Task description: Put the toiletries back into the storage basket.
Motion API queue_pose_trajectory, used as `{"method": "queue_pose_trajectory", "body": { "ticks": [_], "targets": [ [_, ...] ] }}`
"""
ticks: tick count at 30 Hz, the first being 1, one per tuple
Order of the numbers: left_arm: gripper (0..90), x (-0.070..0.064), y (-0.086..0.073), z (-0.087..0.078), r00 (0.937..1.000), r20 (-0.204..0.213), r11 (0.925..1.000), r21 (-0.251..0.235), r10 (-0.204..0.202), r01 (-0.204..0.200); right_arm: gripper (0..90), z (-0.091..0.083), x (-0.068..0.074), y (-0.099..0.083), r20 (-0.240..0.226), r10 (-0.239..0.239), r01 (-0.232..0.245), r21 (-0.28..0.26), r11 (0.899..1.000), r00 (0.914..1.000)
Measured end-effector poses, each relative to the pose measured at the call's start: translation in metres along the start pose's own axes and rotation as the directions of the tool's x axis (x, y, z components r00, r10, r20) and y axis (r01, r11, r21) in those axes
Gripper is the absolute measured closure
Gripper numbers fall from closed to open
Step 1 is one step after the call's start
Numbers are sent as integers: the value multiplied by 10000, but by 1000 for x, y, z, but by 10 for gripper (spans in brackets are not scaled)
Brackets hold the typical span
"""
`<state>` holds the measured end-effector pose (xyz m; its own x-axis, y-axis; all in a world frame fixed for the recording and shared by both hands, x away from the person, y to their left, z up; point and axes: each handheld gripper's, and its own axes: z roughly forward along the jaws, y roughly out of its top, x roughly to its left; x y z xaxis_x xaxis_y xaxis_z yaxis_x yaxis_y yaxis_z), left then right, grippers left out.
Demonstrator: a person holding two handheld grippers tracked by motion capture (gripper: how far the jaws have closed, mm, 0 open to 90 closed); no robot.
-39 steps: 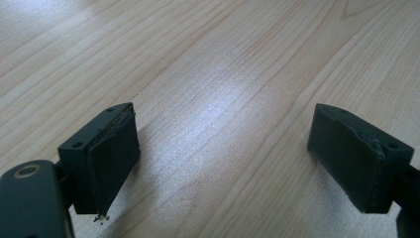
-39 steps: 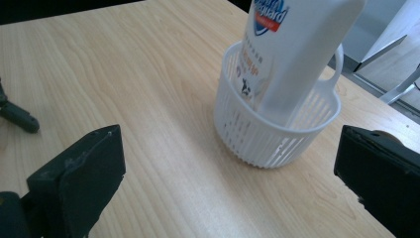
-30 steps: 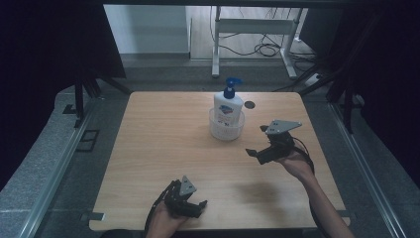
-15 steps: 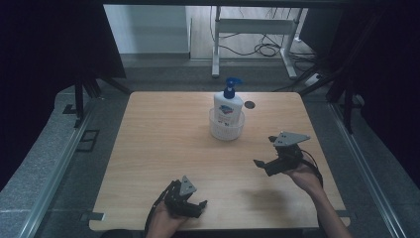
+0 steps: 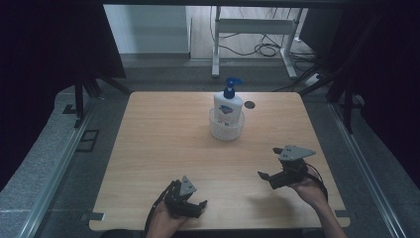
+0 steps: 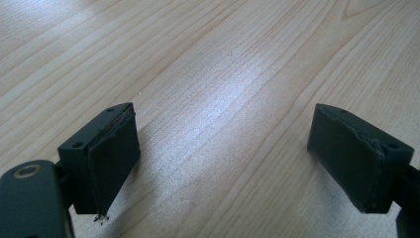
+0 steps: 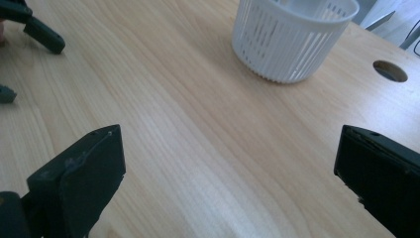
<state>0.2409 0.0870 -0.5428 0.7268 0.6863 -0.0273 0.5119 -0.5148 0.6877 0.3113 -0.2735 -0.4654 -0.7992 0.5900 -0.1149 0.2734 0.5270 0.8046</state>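
My right gripper (image 5: 270, 171) has drawn back from the basket (image 5: 226, 130) toward my near right corner of the table (image 5: 163, 134), and it now hangs low over bare wood, jaws spread wide with nothing between them. The soap bottle (image 5: 228, 103) stands upright inside that white basket (blue pump on top), well apart from both my grippers, just where it stood a second ago. My left gripper (image 5: 194, 204) has stayed at the near edge, jaws also wide apart and empty.
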Motion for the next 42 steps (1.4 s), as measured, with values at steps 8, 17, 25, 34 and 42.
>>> {"method": "queue_pose_trajectory", "body": {
  "ticks": [8,17,25,34,42],
  "targets": [
    [121,0,0,0,10000,7,10000,0,-36,36,0,0,8,-17,48,114,-114,112,9999,9999],
    [121,0,0,0,10000,9,10000,2,-39,39,0,11,18,-35,60,164,-167,489,9987,9998],
    [121,0,0,0,10000,8,10000,4,-39,39,0,25,27,-48,-158,213,-198,891,9958,9996],
    [121,0,0,0,10000,8,10000,4,-45,45,0,39,34,-59,-505,300,-231,1318,9910,9983],
    [120,0,0,0,10000,7,10000,2,-48,48,0,42,34,-61,-870,716,-563,1679,9842,9936]
  ]
}}
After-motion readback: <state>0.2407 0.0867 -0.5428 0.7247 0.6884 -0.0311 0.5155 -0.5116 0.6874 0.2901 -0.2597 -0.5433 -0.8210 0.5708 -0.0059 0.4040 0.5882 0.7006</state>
